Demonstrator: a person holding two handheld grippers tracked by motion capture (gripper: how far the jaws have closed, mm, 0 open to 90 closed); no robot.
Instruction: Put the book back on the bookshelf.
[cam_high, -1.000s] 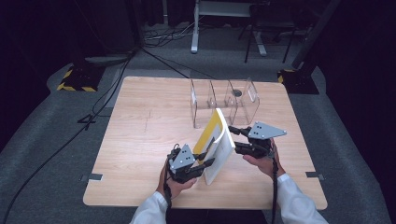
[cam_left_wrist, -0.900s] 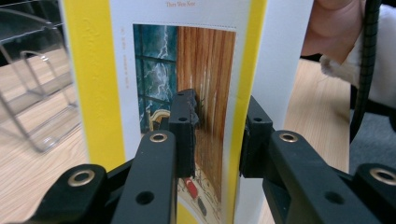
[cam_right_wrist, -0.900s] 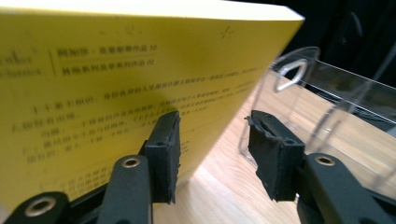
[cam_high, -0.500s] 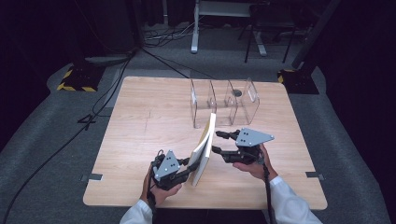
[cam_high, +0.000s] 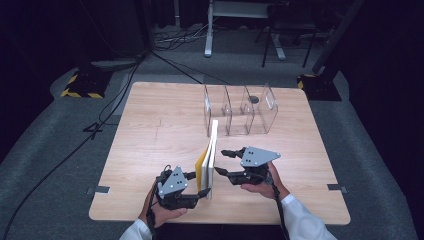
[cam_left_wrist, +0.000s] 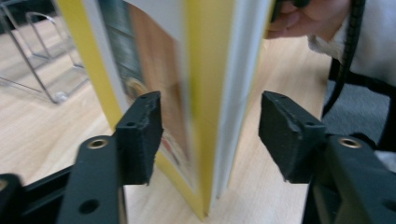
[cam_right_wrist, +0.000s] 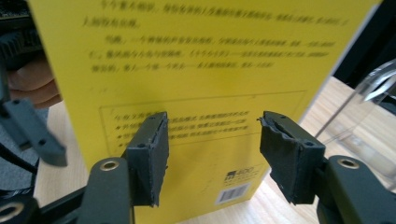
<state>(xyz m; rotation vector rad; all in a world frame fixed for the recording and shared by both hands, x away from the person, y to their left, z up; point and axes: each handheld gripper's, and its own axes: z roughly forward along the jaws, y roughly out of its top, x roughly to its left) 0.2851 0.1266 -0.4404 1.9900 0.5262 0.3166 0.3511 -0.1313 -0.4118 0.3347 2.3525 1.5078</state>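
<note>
A yellow-covered book (cam_high: 211, 150) stands upright on its lower edge near the front of the wooden table (cam_high: 150, 130). My left gripper (cam_high: 199, 186) is open at its near lower corner. In the left gripper view the book (cam_left_wrist: 210, 93) rises edge-on between the two jaws, with a gap on each side. My right gripper (cam_high: 220, 162) is open just right of the book and points at it. In the right gripper view the printed yellow back cover (cam_right_wrist: 201, 70) faces me behind the spread jaws of the right gripper (cam_right_wrist: 212, 149), and nothing is held.
A clear acrylic rack (cam_high: 240, 110) with several upright dividers stands behind the book at the table's far middle; it also shows as the rack (cam_left_wrist: 37, 60) and the rack (cam_right_wrist: 369, 116). Cables cross the dark floor (cam_high: 75, 150) at left. The front table edge lies close under both hands.
The book has swung from a slanted, face-on lean to standing edge-on and upright. Both grippers have shifted left and toward the front edge.
</note>
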